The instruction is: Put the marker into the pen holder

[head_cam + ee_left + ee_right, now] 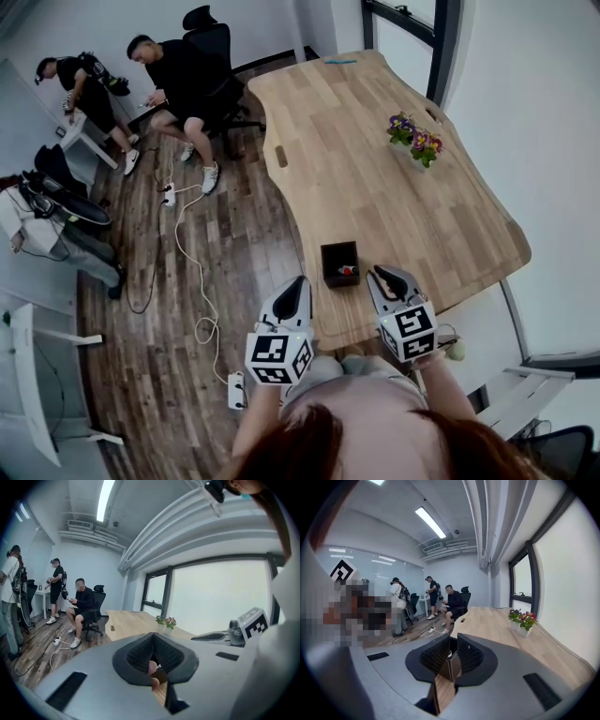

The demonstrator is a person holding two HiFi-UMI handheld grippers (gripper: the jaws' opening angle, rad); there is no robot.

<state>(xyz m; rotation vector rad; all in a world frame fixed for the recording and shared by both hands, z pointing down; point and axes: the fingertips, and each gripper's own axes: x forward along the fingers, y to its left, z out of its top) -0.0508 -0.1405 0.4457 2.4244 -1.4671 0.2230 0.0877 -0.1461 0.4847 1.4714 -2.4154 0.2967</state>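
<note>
A black square pen holder (339,263) stands near the front edge of the wooden table (375,169). Inside it shows a marker with a red end (348,271). My left gripper (300,281) hangs off the table's front left corner, left of the holder; its pads meet at the tips (153,641), with nothing held. To the holder's right, my right gripper (392,274) is over the table's front edge. In the right gripper view it (453,644) stands slightly open and empty, and the holder (450,665) is seen through the gap.
A small pot of flowers (415,142) sits at the table's right side, and a blue pen (341,61) lies at its far end. Several people and an office chair (211,56) are at the back left. Cables and a power strip (236,389) lie on the floor.
</note>
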